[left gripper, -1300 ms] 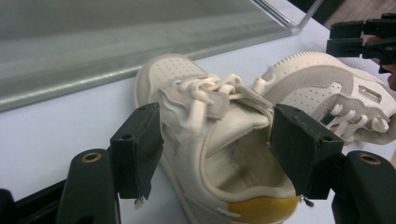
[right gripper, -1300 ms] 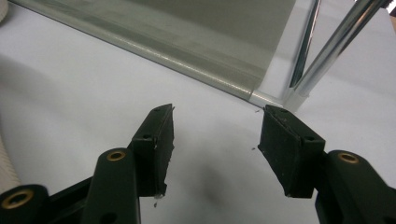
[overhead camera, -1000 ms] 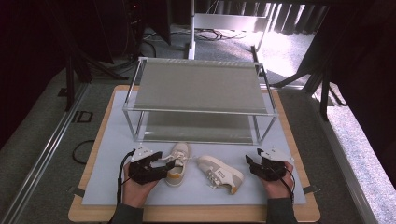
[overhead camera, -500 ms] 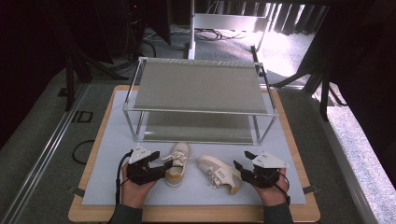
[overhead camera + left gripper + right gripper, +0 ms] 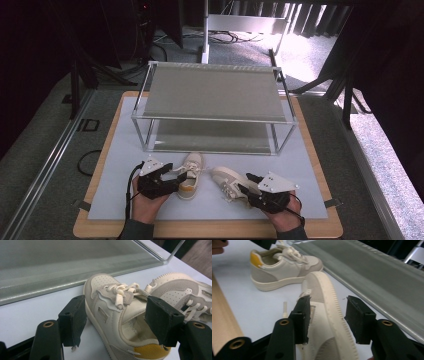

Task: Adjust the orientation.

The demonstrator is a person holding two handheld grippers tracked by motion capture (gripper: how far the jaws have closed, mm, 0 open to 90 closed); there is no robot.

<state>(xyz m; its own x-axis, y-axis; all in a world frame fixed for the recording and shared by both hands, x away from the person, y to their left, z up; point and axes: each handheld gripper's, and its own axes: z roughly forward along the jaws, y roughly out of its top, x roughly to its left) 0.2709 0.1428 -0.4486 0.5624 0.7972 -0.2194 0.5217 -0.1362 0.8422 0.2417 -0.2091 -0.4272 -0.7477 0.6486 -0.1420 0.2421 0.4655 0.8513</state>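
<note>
Two shoes lie on the counter [image 5: 115,200] before a rack [image 5: 212,107], one per hand-held gripper.
Left hand-held gripper [image 5: 176,175] straddles the left shoe's [image 5: 189,169] heel wall, jaws open; right hand-held gripper [image 5: 246,183], jaws closing, brackets the right shoe [image 5: 227,178] lengthwise, toe pointing away.

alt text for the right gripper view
Two black tongs straddle a cream shoe lying on its side on a pale mat, with visible gaps beside both pads. A second shoe with a yellow heel stands upright behind, next to a grey shelf.
</note>
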